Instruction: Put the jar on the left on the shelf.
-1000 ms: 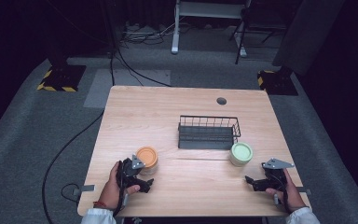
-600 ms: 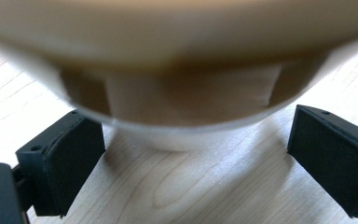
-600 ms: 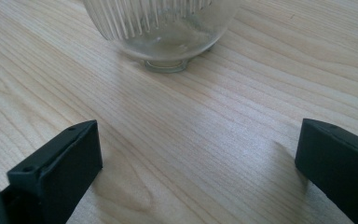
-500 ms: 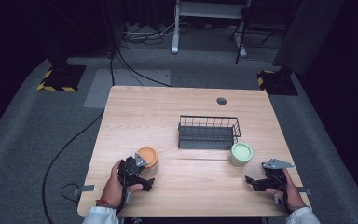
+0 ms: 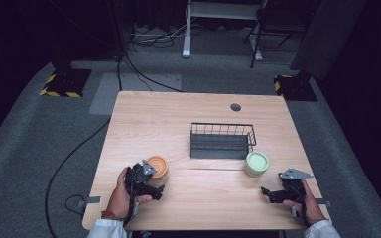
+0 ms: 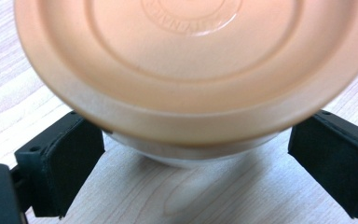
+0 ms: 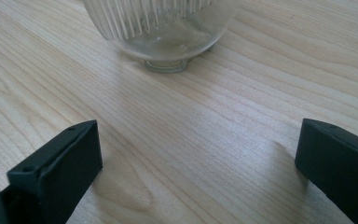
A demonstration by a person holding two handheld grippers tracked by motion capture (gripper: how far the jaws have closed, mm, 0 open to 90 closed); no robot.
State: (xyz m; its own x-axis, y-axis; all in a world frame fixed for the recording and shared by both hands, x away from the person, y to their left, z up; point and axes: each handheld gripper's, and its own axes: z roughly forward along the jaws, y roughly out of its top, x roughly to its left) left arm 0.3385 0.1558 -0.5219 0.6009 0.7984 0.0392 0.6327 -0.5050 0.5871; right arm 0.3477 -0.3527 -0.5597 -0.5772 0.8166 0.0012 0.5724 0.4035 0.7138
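We hold the left gripper [image 5: 151,184] near the front left corner of the table [image 5: 188,124]. Its jaws stand wide apart. In the left gripper view the orange-lidded jar [image 6: 191,70] sits between the two black fingers [image 6: 60,168], its lid rim overhanging both tips and its glass body standing in the gap. We cannot tell whether either finger touches the glass. In the high view this jar [image 5: 157,166] stands on the table toward the front left, just beyond the gripper.

The black wire basket [image 5: 222,140] stands at the middle of the table, toward the right edge.

The green-lidded jar [image 5: 256,163] stands just in front of the basket's right end. We hold the right gripper [image 5: 267,192] near the front right corner, jaws spread wide with nothing between them. In the right gripper view the ribbed glass base of this jar [image 7: 161,28] lies ahead of the fingers [image 7: 58,168], well clear of both tips and nearer the left one.
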